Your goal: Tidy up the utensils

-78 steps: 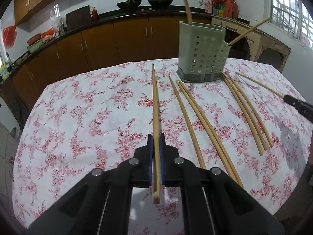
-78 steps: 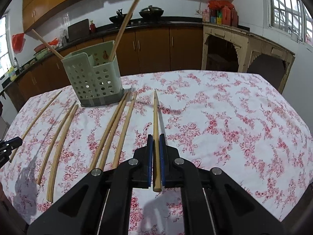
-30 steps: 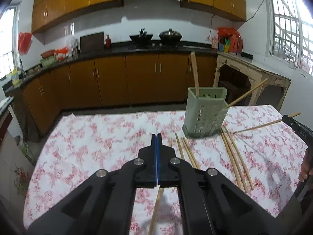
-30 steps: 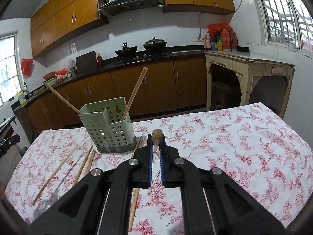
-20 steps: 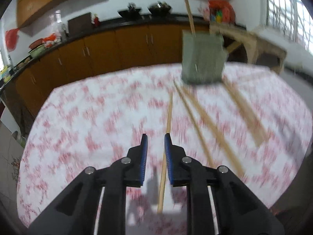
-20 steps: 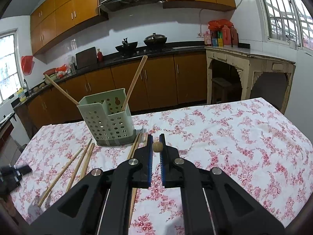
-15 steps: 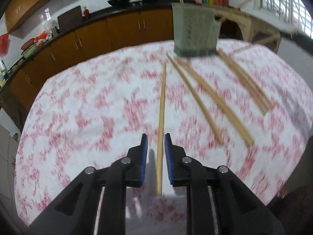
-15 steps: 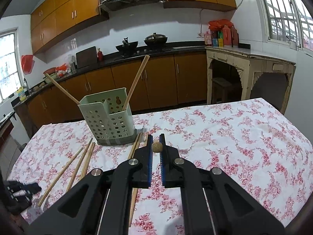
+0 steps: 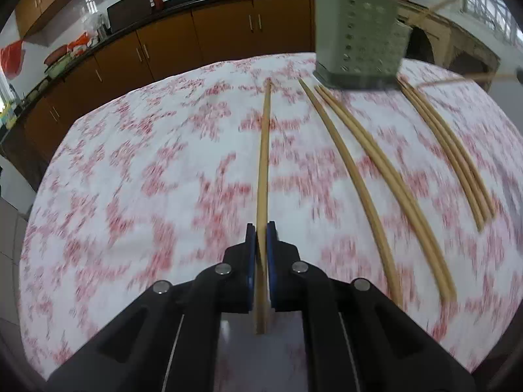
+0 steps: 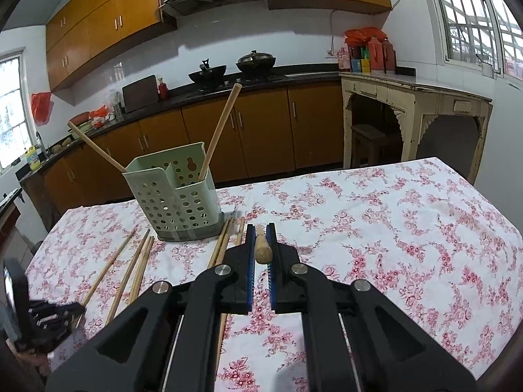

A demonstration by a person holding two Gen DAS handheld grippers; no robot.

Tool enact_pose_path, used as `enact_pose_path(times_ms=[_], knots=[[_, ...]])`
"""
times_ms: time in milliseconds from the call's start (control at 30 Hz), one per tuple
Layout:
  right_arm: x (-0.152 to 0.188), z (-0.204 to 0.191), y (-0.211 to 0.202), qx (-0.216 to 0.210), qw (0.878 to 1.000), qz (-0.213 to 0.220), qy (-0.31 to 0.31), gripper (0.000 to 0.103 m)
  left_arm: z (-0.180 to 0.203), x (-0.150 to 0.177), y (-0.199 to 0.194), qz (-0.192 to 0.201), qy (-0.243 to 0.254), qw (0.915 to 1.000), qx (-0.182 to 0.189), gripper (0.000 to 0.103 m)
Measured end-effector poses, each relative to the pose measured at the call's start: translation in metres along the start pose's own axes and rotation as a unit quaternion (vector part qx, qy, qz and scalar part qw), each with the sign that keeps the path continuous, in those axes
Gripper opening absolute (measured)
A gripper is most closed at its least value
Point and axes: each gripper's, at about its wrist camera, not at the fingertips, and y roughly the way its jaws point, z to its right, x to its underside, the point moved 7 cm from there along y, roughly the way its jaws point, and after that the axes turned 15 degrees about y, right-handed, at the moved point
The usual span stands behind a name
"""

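Chopstick (image 9: 263, 176) pickup is what the left gripper (image 9: 261, 228) is at: a moment ago its jaws stood apart above this stick, and now they have dropped to the floral tablecloth (image 9: 137, 170) and clenched on its near end, the stick running straight ahead from the blue pads toward the green holder (image 9: 358, 36). I judge the grasp made and the lift to the holder the step to come. The right gripper (image 10: 261, 248) is where it was a second ago, hovering clamped on its own chopstick (image 10: 262, 251), which points nearly at the lens so that mostly its blunt butt shows between the pads.

Blur smears the left wrist view, yet it alone shows the lying sticks lengthwise: a group of three (image 9: 369, 176) just right of the held one, and another bundle (image 9: 454, 160) farther right, both fanning away from the holder's base. The right wrist view is sharp and shows what the left cuts off: the holder's open top (image 10: 173, 192), split into two compartments, one chopstick leaning out on each side. It also catches the left gripper's black body (image 10: 42, 323) low at its left edge, by the loose sticks (image 10: 130, 271) there.
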Motion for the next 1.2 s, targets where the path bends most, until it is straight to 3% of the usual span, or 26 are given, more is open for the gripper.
enact_pose_path(times_ms=[67,200,267,300,400,600,833,1200], knots=[[0.0,0.0,0.002,0.0,1.0,-0.002,0.001,0.007,0.0,-0.01,0.006,0.008,-0.003,0.9999,0.014,0.008],[0.002,-0.001,0.002,-0.002,1.0,-0.002,-0.001,0.007,0.002,-0.006,0.002,0.018,0.006,0.9996,0.019,0.029],[0.003,-0.001,0.003,-0.002,1.0,-0.002,0.0,0.007,0.004,-0.002,0.0,0.023,0.013,0.9995,0.018,0.029],[0.003,-0.001,0.003,-0.002,1.0,-0.002,0.0,0.007,0.005,0.0,-0.002,0.024,0.018,0.9995,0.013,0.029],[0.003,-0.002,0.002,-0.002,1.0,-0.001,-0.002,0.007,0.009,0.004,-0.005,0.027,0.014,0.9994,0.019,0.009],[-0.004,-0.005,-0.009,-0.008,1.0,0.013,-0.002,0.007,0.008,0.004,-0.018,0.033,0.023,0.9992,0.001,0.008],[-0.016,-0.004,-0.017,-0.013,0.999,0.03,0.002,0.007,-0.012,-0.025,-0.074,0.108,0.013,0.9938,-0.019,0.008],[-0.03,-0.013,-0.024,-0.028,0.999,0.043,-0.003,0.007,-0.031,-0.07,-0.142,0.207,-0.027,0.9777,-0.022,0.007]])
